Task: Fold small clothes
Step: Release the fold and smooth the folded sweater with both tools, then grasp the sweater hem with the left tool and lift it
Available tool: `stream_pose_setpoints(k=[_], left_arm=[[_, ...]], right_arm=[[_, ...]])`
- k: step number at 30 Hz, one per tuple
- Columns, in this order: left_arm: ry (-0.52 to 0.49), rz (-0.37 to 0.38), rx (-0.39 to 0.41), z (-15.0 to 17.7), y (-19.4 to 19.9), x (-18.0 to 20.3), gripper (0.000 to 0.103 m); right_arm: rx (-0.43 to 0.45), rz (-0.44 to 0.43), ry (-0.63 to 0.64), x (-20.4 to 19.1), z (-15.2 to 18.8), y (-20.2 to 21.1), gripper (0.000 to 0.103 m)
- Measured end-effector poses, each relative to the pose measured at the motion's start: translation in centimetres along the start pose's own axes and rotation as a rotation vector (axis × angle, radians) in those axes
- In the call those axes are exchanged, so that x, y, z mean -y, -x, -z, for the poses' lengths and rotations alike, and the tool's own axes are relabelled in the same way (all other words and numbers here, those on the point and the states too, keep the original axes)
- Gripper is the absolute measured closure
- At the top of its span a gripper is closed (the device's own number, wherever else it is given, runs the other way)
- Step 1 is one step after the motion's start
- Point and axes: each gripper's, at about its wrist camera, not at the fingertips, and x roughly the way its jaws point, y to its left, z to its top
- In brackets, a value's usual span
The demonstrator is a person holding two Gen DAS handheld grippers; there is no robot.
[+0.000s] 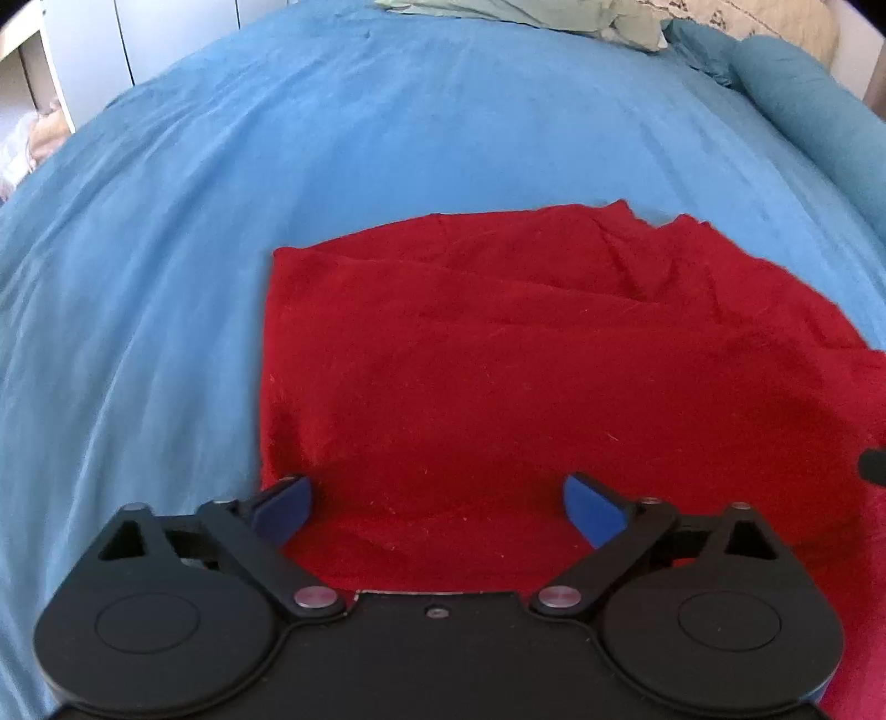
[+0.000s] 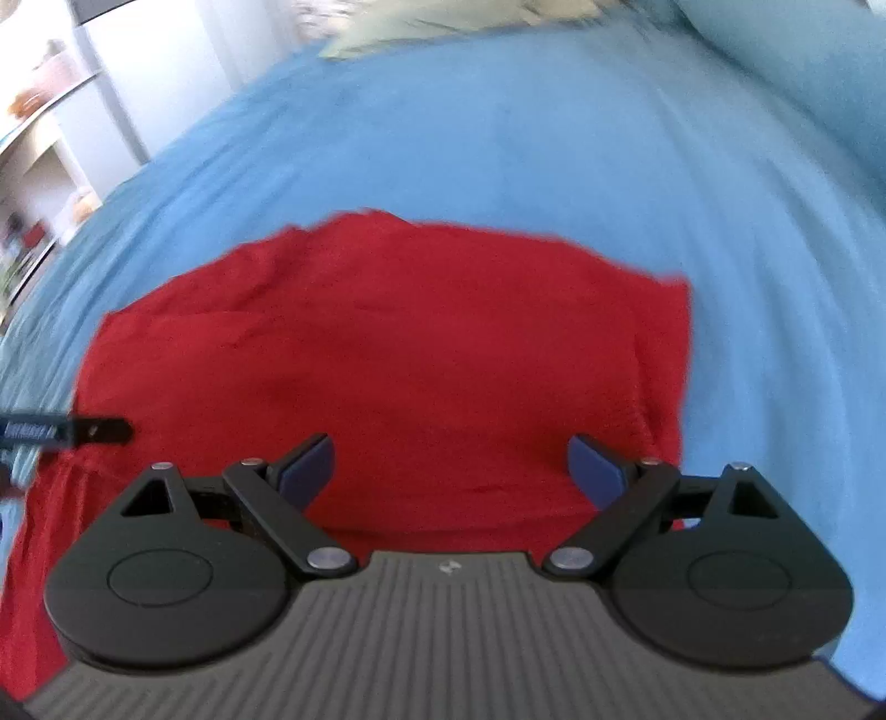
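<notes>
Two wide-open grippers, left gripper (image 1: 437, 507) and right gripper (image 2: 451, 471), over red cloth (image 1: 498, 387).

A blue bedsheet (image 1: 387, 138), a pale green pillow (image 1: 554, 14), white shelves (image 2: 50, 127).

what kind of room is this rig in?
Most likely a bedroom: the red garment lies on a bed under a blue sheet, with a teal pillow at the far end and white shelving beside it.
</notes>
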Motion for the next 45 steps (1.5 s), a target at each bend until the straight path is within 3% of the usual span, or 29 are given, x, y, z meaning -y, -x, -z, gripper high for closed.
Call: stream_pose_setpoints(k=[2, 5, 8, 14, 18, 21, 23, 25, 30, 37, 42, 45], left_arm=[[0.008, -0.007, -0.001, 0.0, -0.3, 0.1, 0.000], [0.022, -0.011, 0.000, -0.4, 0.7, 0.2, 0.003], [0.041, -0.035, 0.121, -0.8, 5.2, 0.0, 0.005], [0.020, -0.113, 0.335, 0.8, 18.8, 0.0, 0.000], [0.003, -0.094, 0.341, 3.4, 24.9, -0.6, 0.000], [-0.046, -0.076, 0.331, 7.0, 28.1, -1.3, 0.000], [-0.075, -0.021, 0.298, 9.6, 29.4, -1.8, 0.000], [-0.065, 0.027, 0.213, 11.7, 30.0, -2.4, 0.000], [-0.040, 0.032, 0.092, 17.6, 30.7, -3.9, 0.000], [-0.035, 0.020, -0.063, 24.8, 25.8, -5.3, 0.005], [0.021, 0.083, -0.159, 27.6, 21.1, -6.8, 0.038], [0.042, 0.096, -0.174, 28.4, 20.0, -6.9, 0.039]], right_arm=[[0.011, -0.024, -0.065, 1.1, 0.2, -0.3, 0.000], [0.012, -0.032, -0.066, 1.0, -0.2, 0.2, 0.000], [0.080, -0.046, -0.047, 0.3, -1.0, 3.0, 0.000], [0.264, -0.023, 0.025, -1.2, -2.2, 13.7, 0.000], [0.347, 0.017, 0.011, -1.8, -1.4, 21.3, 0.000], [0.397, 0.046, -0.010, -2.5, 1.0, 26.3, 0.000], [0.406, 0.076, -0.025, -2.8, 2.9, 29.4, 0.000], [0.391, 0.114, -0.038, -3.4, 5.1, 32.0, 0.000], [0.288, 0.202, -0.050, -4.7, 11.3, 36.1, 0.000], [0.092, 0.197, -0.135, -4.3, 20.9, 33.3, 0.000], [-0.016, 0.198, -0.205, -3.2, 26.8, 28.7, 0.000], [-0.065, 0.191, -0.247, -2.8, 29.3, 26.8, 0.009]])
